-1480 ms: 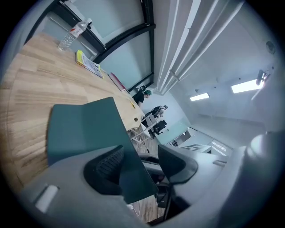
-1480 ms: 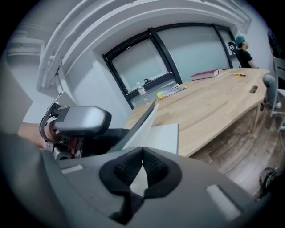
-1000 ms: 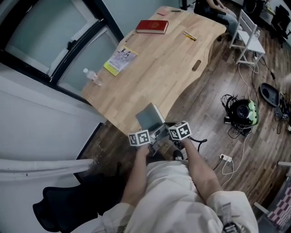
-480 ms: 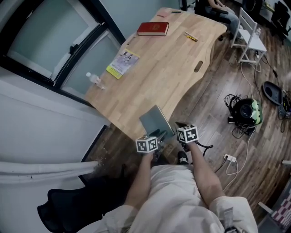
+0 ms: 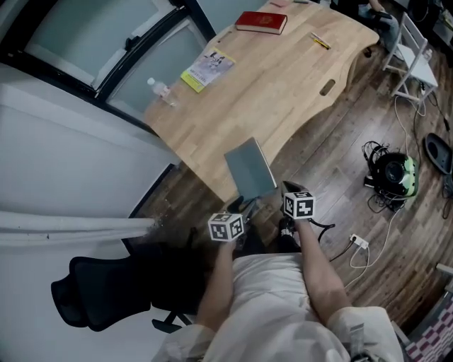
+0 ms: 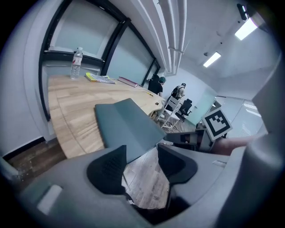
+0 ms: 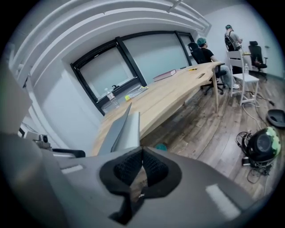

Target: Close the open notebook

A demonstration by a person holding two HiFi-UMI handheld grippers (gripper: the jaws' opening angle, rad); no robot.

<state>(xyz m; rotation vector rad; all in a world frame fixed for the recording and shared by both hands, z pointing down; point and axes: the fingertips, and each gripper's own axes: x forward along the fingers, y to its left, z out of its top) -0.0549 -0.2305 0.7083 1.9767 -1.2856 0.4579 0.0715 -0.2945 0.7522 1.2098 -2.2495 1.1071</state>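
Note:
A grey-teal notebook [image 5: 249, 168] hangs tilted over the near edge of the wooden table [image 5: 283, 85]. In the right gripper view I see it edge-on [image 7: 124, 127], its two covers standing a little apart in a narrow V. My right gripper [image 5: 284, 189] is shut at its lower corner, jaw tips together [image 7: 142, 153] right under the notebook's edge. My left gripper [image 5: 241, 211] stays just below the notebook and is open [image 6: 140, 160]; wooden floor shows between its pads, and the notebook [image 6: 127, 127] lies just beyond them.
Farther along the table lie a water bottle [image 5: 161, 90], a yellow leaflet [image 5: 208, 69], a red book [image 5: 262, 22] and a pencil [image 5: 320, 42]. A black office chair [image 5: 99, 293] stands lower left. Cables and a round black-green object [image 5: 391, 174] lie on the floor at right. People sit at the table's far end [image 7: 202, 51].
The notebook and both grippers have moved farther from my body, up to the table's near edge. The right gripper stays shut at its corner, the left open beneath.

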